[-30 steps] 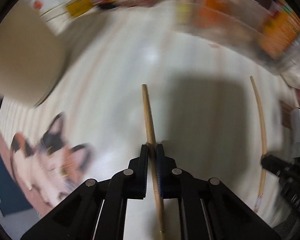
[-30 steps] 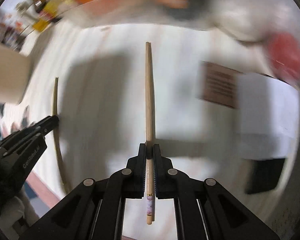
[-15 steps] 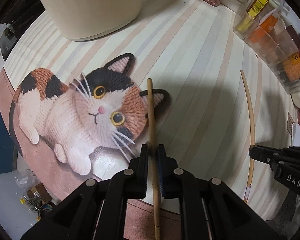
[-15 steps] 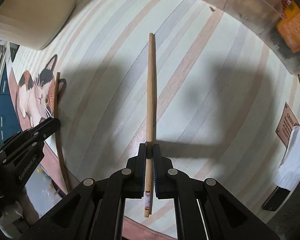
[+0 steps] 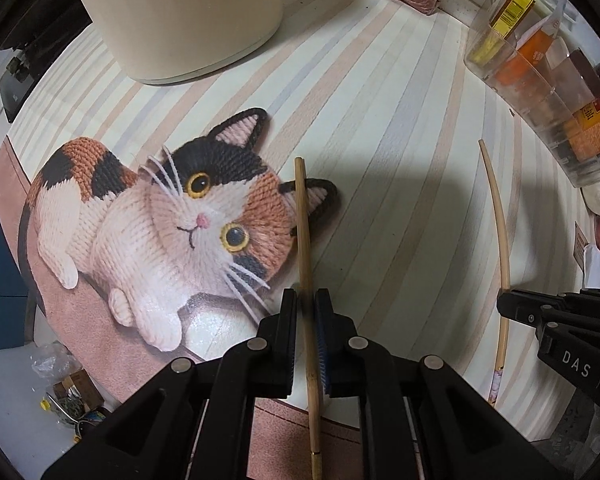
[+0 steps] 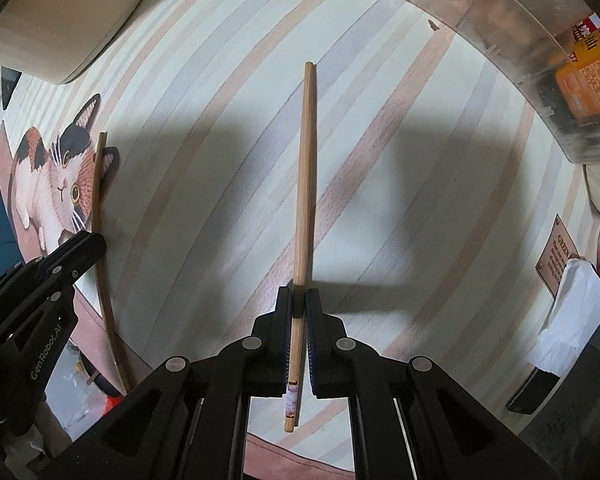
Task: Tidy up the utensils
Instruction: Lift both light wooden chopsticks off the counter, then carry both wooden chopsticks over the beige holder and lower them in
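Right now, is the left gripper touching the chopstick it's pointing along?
Touching. The left wrist view shows the left gripper with its jaws closed against both sides of the chopstick, leaving no gap; the stick runs straight through them.

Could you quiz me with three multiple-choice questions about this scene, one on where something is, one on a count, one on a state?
1. Where does the tip of the left gripper's chopstick point?
A. Over the printed cat's ear
B. Into the clear organizer
C. Over the cream container

2. How many chopsticks are held in all?
A. One
B. Two
C. Four

3. What state is the right gripper in?
A. Wide open
B. Shut on nothing
C. Shut on a chopstick

Answers:
1. A, in the left wrist view the tip lies across the ear of the cat picture on the striped mat.
2. B, each gripper holds one; the right chopstick shows in both views.
3. C, its fingers press the stick from both sides.
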The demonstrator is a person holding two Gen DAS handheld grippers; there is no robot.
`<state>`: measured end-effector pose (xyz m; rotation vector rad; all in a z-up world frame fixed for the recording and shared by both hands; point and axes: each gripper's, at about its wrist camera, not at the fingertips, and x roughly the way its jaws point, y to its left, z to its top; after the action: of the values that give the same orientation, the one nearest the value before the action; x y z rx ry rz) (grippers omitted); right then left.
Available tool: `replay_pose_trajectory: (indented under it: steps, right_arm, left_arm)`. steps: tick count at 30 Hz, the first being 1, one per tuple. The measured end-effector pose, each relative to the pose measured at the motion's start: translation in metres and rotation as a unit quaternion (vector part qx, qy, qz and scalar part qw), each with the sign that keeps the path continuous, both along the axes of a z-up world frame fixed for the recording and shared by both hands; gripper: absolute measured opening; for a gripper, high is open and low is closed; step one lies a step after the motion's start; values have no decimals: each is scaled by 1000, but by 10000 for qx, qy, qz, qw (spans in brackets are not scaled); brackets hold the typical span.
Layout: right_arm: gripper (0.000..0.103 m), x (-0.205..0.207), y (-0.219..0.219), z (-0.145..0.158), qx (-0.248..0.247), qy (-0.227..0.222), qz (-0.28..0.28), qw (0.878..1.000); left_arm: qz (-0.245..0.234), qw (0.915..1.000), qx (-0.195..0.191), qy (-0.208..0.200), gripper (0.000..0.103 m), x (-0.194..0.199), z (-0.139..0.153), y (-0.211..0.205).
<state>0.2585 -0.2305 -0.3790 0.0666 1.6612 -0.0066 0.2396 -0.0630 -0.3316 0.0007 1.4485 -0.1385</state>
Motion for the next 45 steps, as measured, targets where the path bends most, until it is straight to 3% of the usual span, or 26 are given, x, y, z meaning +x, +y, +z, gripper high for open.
replay_pose_trajectory:
  steps: [15,21,26,31,37,41,45]
  right_arm:
    - [7,-8,0,1,-202,-118,-12,9997]
    - [7,-27,9,9,-439,-689,29,9967]
    - [7,-45,9,24,19,-1016,-205,9946]
    - [6,-54,8,55,407,-1424,-410,9881]
    - [6,-48,10,107,792,-1989,-518,9754]
    - [6,-30,14,156,1059,-2477,-497,9618]
    - [6,0,23,206,1276,-3004,-460,9441]
  left_arm:
    - [-68,9999,86,-97,10,-2,-1,-8]
    - [-215,9993,241,-178,4,-5,-2,-15]
    - [-174,9993,76,-327,4,-11,14,-6]
    - [-130,9975,-117,-683,4,-14,48,7]
    - [71,9901,-498,-1309,4,-8,110,26]
    - [242,9780,-813,-1905,4,8,166,37]
    - [303,9592,-1057,-2605,4,32,233,46]
